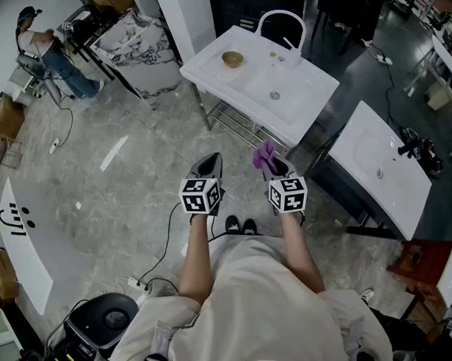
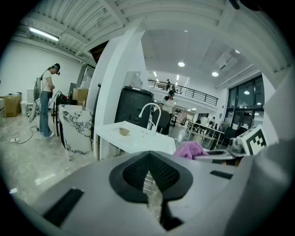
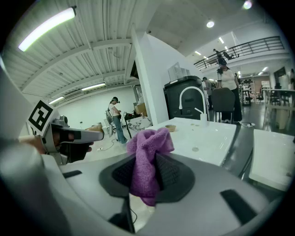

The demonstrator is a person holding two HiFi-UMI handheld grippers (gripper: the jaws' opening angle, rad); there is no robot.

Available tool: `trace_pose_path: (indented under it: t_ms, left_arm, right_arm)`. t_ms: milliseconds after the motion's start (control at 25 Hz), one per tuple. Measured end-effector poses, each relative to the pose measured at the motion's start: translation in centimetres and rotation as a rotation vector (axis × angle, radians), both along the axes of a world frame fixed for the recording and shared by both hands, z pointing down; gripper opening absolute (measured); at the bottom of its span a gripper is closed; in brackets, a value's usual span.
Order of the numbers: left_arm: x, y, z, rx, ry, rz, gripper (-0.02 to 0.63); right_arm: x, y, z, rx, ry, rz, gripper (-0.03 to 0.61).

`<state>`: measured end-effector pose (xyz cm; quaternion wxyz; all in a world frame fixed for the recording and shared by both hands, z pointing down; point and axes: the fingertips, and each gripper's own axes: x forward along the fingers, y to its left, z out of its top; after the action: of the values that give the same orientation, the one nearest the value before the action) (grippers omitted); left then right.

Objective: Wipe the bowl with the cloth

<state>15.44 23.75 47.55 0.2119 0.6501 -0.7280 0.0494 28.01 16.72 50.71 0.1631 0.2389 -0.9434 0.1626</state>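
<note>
A small tan bowl (image 1: 232, 59) sits on the left part of a white sink counter (image 1: 215, 68) ahead of me; it also shows as the bowl (image 2: 124, 131) and the bowl (image 3: 170, 127) in the two gripper views. My right gripper (image 1: 272, 168) is shut on a purple cloth (image 1: 264, 156), which bunches up between the pads as the cloth (image 3: 146, 156). My left gripper (image 1: 209, 168) is shut with nothing in it, its jaws (image 2: 148, 177) pressed together. Both grippers hang over the floor, well short of the counter.
The counter has a basin with a drain (image 1: 274, 95), a white arched tap (image 1: 281, 21) and a small dispenser (image 1: 293, 52). A second white sink top (image 1: 382, 170) stands to the right. A person (image 1: 49, 53) works at the far left near a marbled block (image 1: 134, 51). Cables and a machine (image 1: 102, 323) lie on the floor behind me.
</note>
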Motion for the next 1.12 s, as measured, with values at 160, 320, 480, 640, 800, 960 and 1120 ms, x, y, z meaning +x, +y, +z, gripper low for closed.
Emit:
trace_pose_path:
  t_ms: [160,320,480,640,800,960,1120]
  left_arm:
    - [1.5,0.4,0.5,0.003,0.009,-0.011,0.005]
    - [1.9,0.3,0.6,0.001,0.009,-0.004,0.005]
    - [1.6,0.7,0.9,-0.010,0.007,-0.015,0.005]
    - [0.0,0.6,1.3,-0.019,0.006,-0.038,0.005]
    - [-2.7,-0.3,1.6,-0.012,0.019,-0.071,0.005]
    - [-5.8,-3.2,1.9,-0.005,0.017,-0.065,0.005]
    - [-9.0,-7.3,2.7,-0.025,0.017,-0.039,0.005]
  right_arm:
    - [1.2,0.2,0.4,-0.014,-0.007,-0.015,0.078]
    - [1.2,0.0,0.6,-0.005,-0.007,-0.024,0.078]
    - [0.7,-0.6,0.7,-0.001,-0.008,-0.011,0.078]
    - [-0.7,-1.7,0.3,-0.012,-0.040,-0.011,0.078]
    - [-3.0,-2.6,0.7,-0.028,-0.041,-0.037,0.078]
    - [-6.1,-5.3,1.3,-0.031,-0.043,-0.044,0.080]
    - [-10.5,-9.1,1.7,-0.041,-0.044,-0.058,0.080]
